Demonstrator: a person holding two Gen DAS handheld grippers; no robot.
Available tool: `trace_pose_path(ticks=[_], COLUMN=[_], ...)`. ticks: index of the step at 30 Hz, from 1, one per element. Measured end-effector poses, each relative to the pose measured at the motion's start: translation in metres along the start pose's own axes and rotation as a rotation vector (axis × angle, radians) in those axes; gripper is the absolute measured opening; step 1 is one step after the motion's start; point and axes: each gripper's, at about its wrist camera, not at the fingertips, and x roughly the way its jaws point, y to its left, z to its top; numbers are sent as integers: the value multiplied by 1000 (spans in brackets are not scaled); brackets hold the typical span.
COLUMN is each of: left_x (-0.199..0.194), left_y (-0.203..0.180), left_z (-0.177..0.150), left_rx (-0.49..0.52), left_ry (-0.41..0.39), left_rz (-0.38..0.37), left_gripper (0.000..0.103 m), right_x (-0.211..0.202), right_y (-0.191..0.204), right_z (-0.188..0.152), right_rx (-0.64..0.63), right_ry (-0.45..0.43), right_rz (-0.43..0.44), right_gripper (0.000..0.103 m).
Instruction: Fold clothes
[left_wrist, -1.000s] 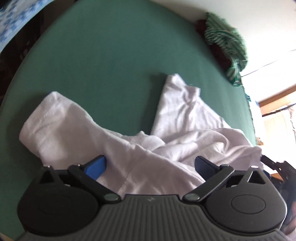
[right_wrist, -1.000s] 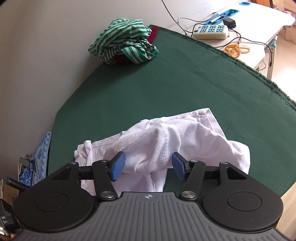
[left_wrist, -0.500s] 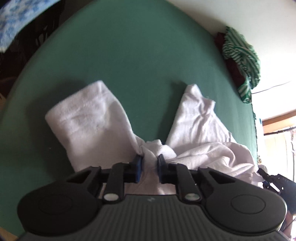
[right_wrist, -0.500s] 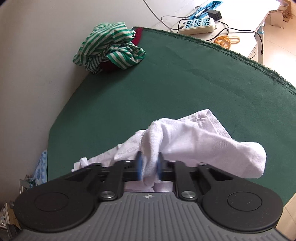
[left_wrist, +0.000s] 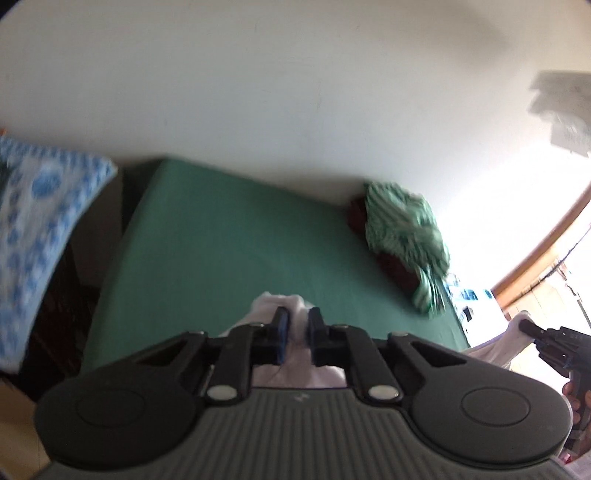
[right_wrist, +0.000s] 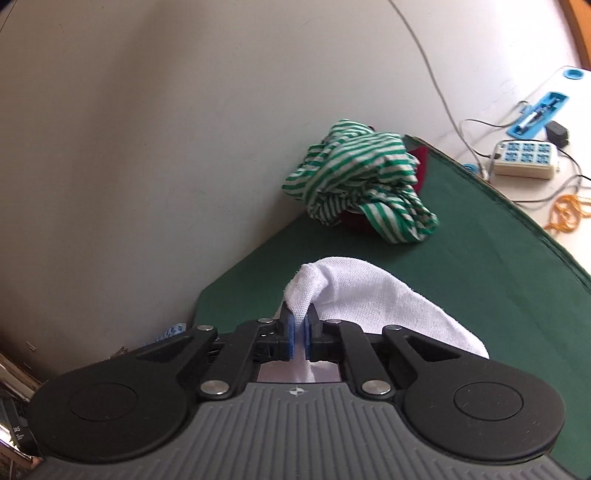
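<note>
A white garment (right_wrist: 373, 291) hangs lifted off the green table cover (right_wrist: 480, 266). In the right wrist view my right gripper (right_wrist: 300, 325) is shut on a bunched fold of it, and the cloth drapes away to the right. My left gripper (left_wrist: 295, 325) is shut on another bunch of the same white garment (left_wrist: 284, 306) in the left wrist view. That view also catches the right gripper (left_wrist: 532, 330) at the far right edge, pinching the white cloth, with part of a hand below it.
A crumpled green-and-white striped garment (right_wrist: 365, 184) lies over a dark red cloth (right_wrist: 419, 157) at the back of the table by the wall. A power strip (right_wrist: 524, 158), cables and orange bands (right_wrist: 570, 212) lie on the white desk to the right. Blue patterned fabric (left_wrist: 40, 221) lies left.
Both grippers shut on the white garment, then rose and tilted up, lifting it off the green cover. The wall now fills much of both views.
</note>
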Motion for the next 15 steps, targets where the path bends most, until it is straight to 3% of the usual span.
trace_pose_path(ticks=[2, 5, 9, 12, 15], left_x=[-10, -63, -125, -117, -68], left_y=[-14, -41, -60, -61, -60], left_z=[46, 103, 126, 111, 78], left_rx=[18, 55, 98, 116, 111], left_ry=[-105, -322, -489, -428, -260], left_rz=[-11, -27, -57, -93, -141], left_gripper=[4, 0, 0, 0, 0], right_x=[8, -12, -58, -67, -54], right_y=[28, 72, 99, 101, 89], right_z=[33, 77, 101, 99, 88], right_rx=[-33, -64, -114, -145, -91], right_ry=[-83, -267, -446, -442, -358], right_rz=[59, 203, 334, 345, 336], right_gripper=[5, 5, 5, 5, 6])
